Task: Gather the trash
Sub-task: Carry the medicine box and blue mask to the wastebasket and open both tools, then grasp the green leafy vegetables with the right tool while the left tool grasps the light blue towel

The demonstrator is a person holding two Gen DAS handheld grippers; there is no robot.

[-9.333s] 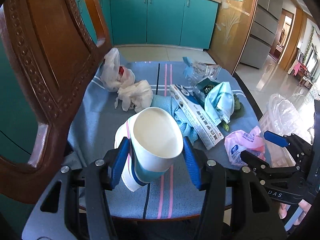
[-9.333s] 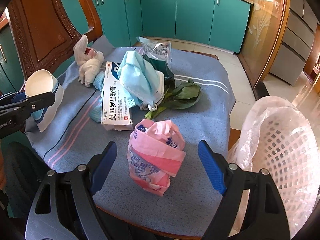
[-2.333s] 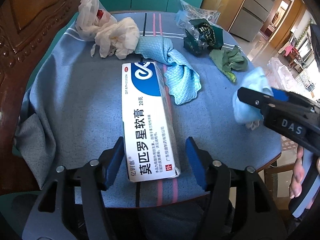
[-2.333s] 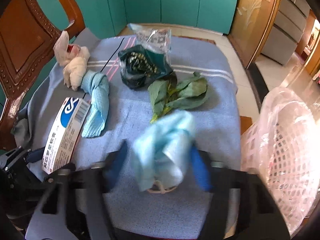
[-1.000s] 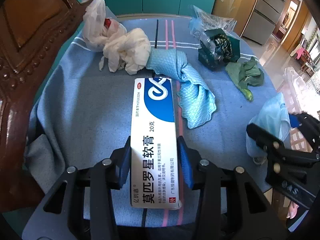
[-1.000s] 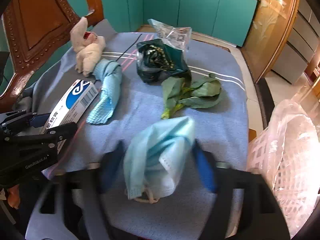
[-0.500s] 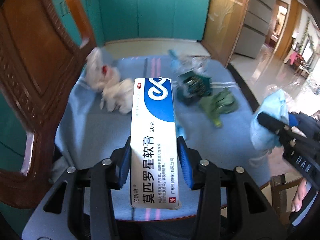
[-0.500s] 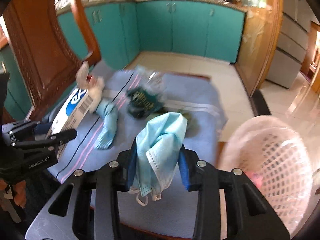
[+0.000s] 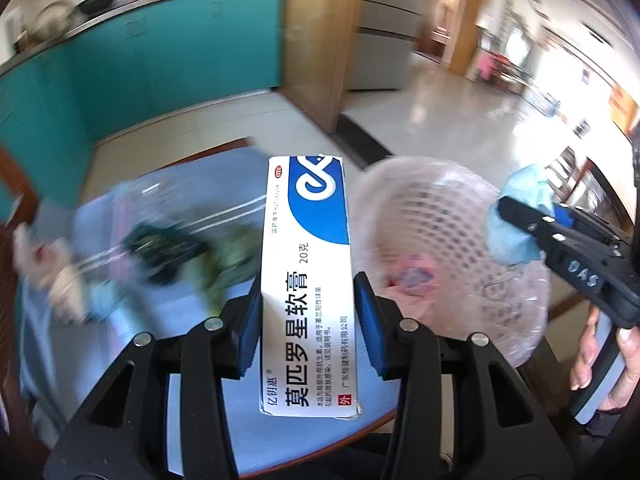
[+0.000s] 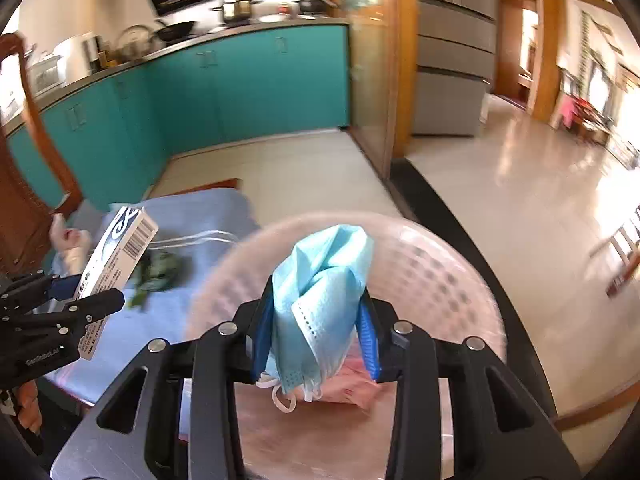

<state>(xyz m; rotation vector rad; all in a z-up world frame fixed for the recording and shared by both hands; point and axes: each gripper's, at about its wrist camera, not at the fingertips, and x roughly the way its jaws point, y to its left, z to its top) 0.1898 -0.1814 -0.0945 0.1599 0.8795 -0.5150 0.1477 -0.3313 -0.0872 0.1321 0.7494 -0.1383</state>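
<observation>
My left gripper [image 9: 308, 320] is shut on a white and blue ointment box [image 9: 306, 280], held above the blue tablecloth [image 9: 120, 344] near the table's right edge. The box also shows in the right wrist view [image 10: 116, 256]. My right gripper [image 10: 316, 336] is shut on a crumpled light blue face mask [image 10: 320, 300], held over the mouth of the white mesh waste basket [image 10: 440, 280] lined with a clear bag. In the left wrist view the basket [image 9: 448, 232] is right of the box, with pink trash [image 9: 412, 280] inside.
On the table lie a dark green packet [image 9: 160, 248], green leaves [image 10: 156, 272], a blue rag [image 9: 100, 296] and white tissues [image 9: 60, 280], all blurred. Teal kitchen cabinets [image 10: 240, 80] stand behind. A carved wooden chair back [image 10: 20, 184] rises at the left.
Both grippers have swung right with their loads. The mask now hangs over the basket mouth and the box has come toward the basket. The table items have shifted left in view.
</observation>
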